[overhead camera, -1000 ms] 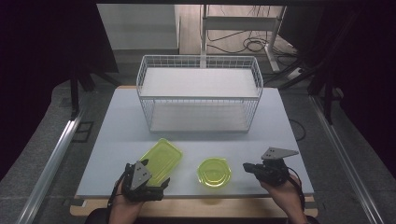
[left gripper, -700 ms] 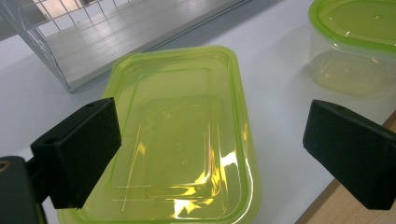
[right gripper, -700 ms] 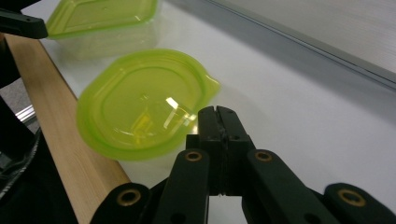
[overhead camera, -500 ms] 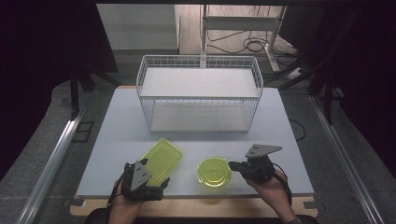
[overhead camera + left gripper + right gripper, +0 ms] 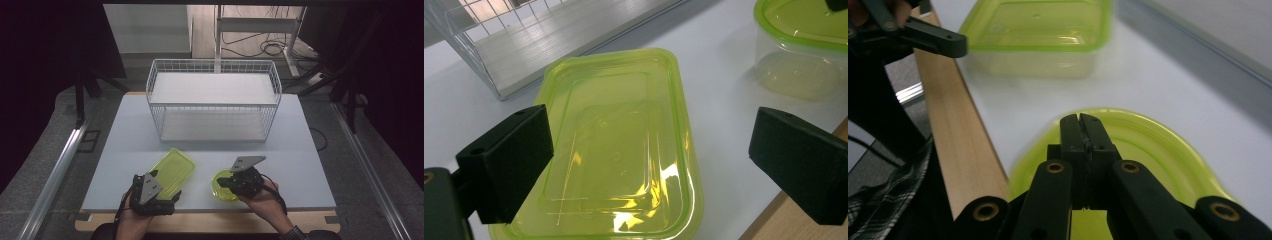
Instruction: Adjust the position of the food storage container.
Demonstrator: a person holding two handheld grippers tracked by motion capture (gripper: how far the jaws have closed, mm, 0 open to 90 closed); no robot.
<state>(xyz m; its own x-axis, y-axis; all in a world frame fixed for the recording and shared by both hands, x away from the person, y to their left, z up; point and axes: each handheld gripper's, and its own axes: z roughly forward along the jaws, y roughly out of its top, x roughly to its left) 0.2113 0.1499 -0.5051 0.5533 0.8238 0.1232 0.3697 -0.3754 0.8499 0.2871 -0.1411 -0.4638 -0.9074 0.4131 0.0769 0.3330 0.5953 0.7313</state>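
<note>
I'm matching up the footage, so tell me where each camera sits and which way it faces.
High view: above the near edge, facing forward and down on the table; both forearms show.
Left gripper view: on the left tool, over the rectangular container; open jaws show.
Right gripper view: on the right tool, over the round container; shut jaws show.
Shared: both containers.

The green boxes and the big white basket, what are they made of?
The rectangular box and the round box look like see-through green plastic: glossy, with light glinting off the lid. The basket looks like thin metal wire coated white, judging by its open grid, though the coating could be paint or plastic.
</note>
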